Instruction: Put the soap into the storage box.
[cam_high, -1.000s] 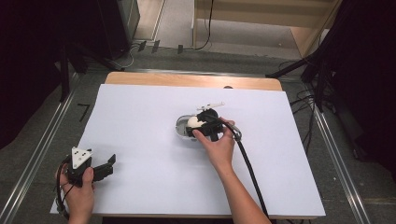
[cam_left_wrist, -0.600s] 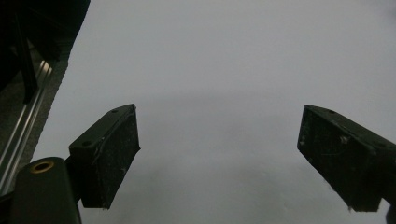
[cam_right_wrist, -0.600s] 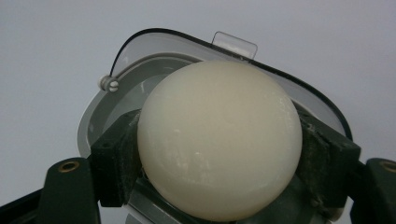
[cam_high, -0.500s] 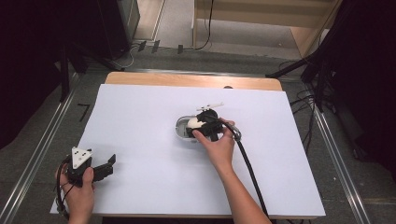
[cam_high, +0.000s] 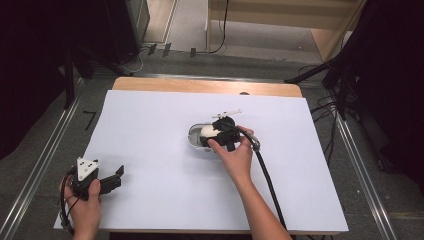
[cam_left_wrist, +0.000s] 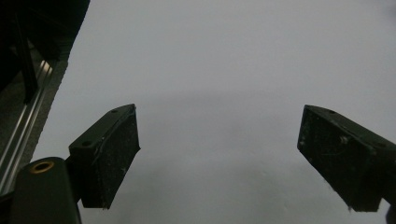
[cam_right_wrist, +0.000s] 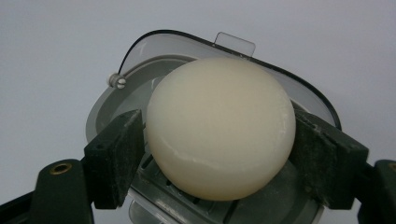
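Nothing much has shifted over the last second: the right gripper (cam_right_wrist: 219, 154) stays clamped on the soap (cam_right_wrist: 220, 127) over the dish (cam_right_wrist: 116, 114), in the same spot near mid-table (cam_high: 150, 125), so I judge the soap is paused at the point of being set into, or lifted out of, the dish. Its jaws press the soap's two sides, and the rounded bar's long axis looks to run jaw to jaw, across the dish's length, though it is nearly round. Well apart at the near-left corner, the left gripper (cam_high: 112, 177) rests spread wide, holding nothing.
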